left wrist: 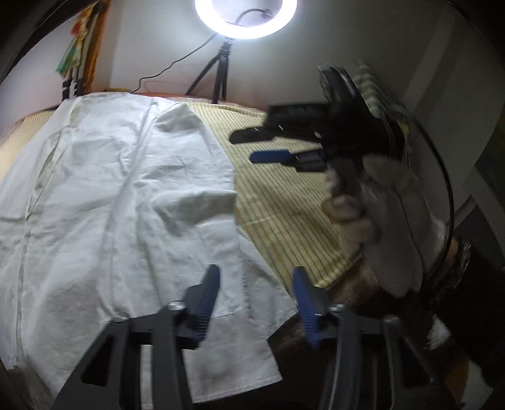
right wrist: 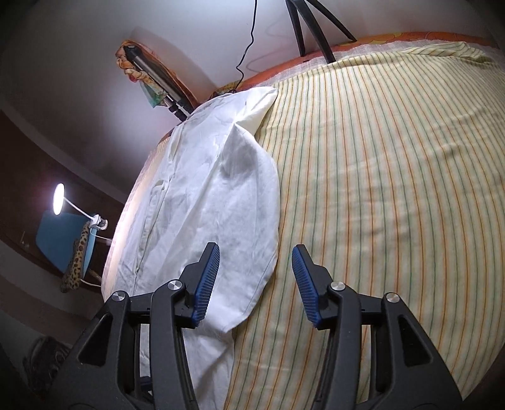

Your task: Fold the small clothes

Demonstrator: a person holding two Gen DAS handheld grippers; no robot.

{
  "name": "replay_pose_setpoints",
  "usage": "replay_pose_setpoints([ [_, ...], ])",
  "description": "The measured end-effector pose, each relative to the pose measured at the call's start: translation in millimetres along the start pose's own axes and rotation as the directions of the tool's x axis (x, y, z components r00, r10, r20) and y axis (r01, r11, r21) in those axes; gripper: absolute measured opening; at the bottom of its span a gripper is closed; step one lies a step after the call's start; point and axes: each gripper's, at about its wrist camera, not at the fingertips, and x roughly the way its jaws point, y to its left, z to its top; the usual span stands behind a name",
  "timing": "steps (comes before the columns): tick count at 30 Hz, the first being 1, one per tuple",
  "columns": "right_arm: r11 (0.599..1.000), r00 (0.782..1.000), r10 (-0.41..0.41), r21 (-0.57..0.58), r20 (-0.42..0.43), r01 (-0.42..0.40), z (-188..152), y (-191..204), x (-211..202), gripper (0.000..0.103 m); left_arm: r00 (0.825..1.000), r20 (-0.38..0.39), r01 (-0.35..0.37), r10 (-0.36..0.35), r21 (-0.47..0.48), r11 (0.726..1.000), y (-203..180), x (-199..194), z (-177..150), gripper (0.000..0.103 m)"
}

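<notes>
A white garment (left wrist: 120, 195) lies spread on the yellow striped bed sheet (left wrist: 284, 202), with a flap folded over its right side. My left gripper (left wrist: 255, 277) is open and empty above the garment's near right corner. My right gripper (left wrist: 249, 146) shows blurred in the left wrist view, held in a gloved hand above the sheet to the right of the garment, jaws apart. In the right wrist view the right gripper (right wrist: 255, 255) is open and empty over the garment's (right wrist: 214, 202) right edge, its left finger over cloth and its right finger over the sheet (right wrist: 378, 189).
A ring light (left wrist: 246, 19) on a tripod (left wrist: 217, 72) stands at the bed's far edge, with a cable. A desk lamp (right wrist: 60, 198) and a blue chair (right wrist: 60, 239) stand beside the bed at the left. The bed's near edge drops off below the left gripper.
</notes>
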Motion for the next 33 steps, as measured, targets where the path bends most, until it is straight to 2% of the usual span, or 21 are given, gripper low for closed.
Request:
replay_pose_setpoints([
  [3,1.000,1.000,-0.009,-0.005,0.005,0.009,3,-2,-4,0.051,0.996,-0.047,-0.067,0.071,0.078,0.995,-18,23,-1,0.059],
  [5,1.000,1.000,-0.010,0.002,0.008,0.010,4,-6,-7,0.051,0.990,-0.076,-0.111,0.120,0.116,0.987,-22,37,-5,0.058],
  [6,1.000,1.000,-0.010,0.007,0.010,0.010,4,-9,-9,0.051,0.990,-0.041,-0.125,0.132,0.140,0.982,-24,37,-7,0.058],
  [8,1.000,1.000,-0.008,0.019,0.013,0.007,5,-13,-10,0.051,0.989,-0.021,-0.144,0.150,0.169,0.975,-23,37,-10,0.049],
  [9,1.000,1.000,-0.003,0.027,0.015,0.003,6,-15,-9,0.051,0.987,-0.016,-0.152,0.158,0.178,0.972,-22,37,-10,0.031],
  [10,0.999,1.000,0.001,0.036,0.017,-0.002,8,-17,-8,0.051,0.988,-0.013,-0.150,0.154,0.174,0.973,-17,35,-9,0.022],
  [11,0.999,1.000,0.008,0.045,0.019,-0.009,10,-18,-7,0.051,0.993,-0.027,-0.113,0.118,0.133,0.985,-8,33,-5,0.013],
  [12,0.998,1.000,0.015,0.053,0.020,-0.016,11,-19,-4,0.051,0.996,-0.051,-0.070,0.075,0.089,0.994,3,31,-1,0.001],
  [14,0.998,1.000,0.024,0.060,0.014,-0.024,14,-18,3,0.051,0.999,-0.049,0.008,-0.011,-0.060,0.998,27,19,7,0.001],
  [16,0.998,1.000,0.021,0.055,-0.002,-0.021,16,-15,12,0.051,0.999,-0.019,0.040,-0.043,-0.126,0.991,40,4,9,0.001],
  [20,0.998,1.000,0.014,0.067,-0.020,-0.013,20,-12,32,0.051,0.997,0.027,0.081,-0.077,-0.175,0.981,49,-18,9,0.000],
  [24,0.993,0.997,0.070,0.092,-0.026,-0.068,24,-5,47,0.051,0.995,0.031,0.099,-0.095,-0.173,0.980,46,-21,4,0.000],
  [25,0.993,0.996,0.078,0.091,-0.031,-0.075,25,-1,50,0.046,0.994,0.028,0.108,-0.105,-0.182,0.977,45,-20,3,0.000],
  [28,0.998,0.999,0.031,0.057,-0.043,-0.029,31,16,56,0.011,0.992,0.036,0.125,-0.120,-0.200,0.972,45,-22,-3,0.000],
  [33,0.999,0.999,-0.032,-0.021,-0.038,0.031,40,53,55,0.009,0.988,0.070,0.152,-0.138,-0.264,0.953,61,-41,-13,0.000],
])
